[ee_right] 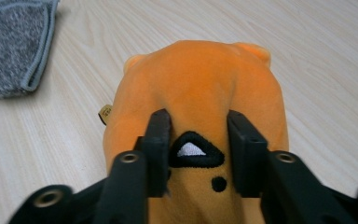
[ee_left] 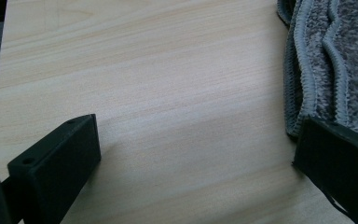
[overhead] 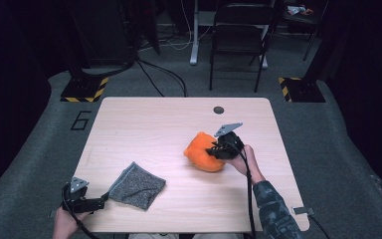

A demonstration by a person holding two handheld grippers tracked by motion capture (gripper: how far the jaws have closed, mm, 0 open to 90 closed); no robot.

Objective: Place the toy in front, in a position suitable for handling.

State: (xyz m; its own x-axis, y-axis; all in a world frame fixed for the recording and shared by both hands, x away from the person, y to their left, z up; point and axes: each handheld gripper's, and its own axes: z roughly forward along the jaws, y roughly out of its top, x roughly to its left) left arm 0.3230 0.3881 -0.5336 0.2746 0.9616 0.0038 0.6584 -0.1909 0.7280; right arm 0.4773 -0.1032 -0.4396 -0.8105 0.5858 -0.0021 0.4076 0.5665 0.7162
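R gripper (ee_right: 194, 154) is pinching the orange plush (ee_right: 200, 79) by its face, prob. to lift it; L gripper (ee_left: 196, 154) is idling agape beside the grey cloth (ee_left: 331, 60), left of plush.

Pale wooden table (overhead: 144, 124) on grey carpet (overhead: 40, 134), black folding chair (overhead: 238, 35) behind in dim light

Wooden table (overhead: 144, 124), black folding chair (overhead: 238, 30) behind.
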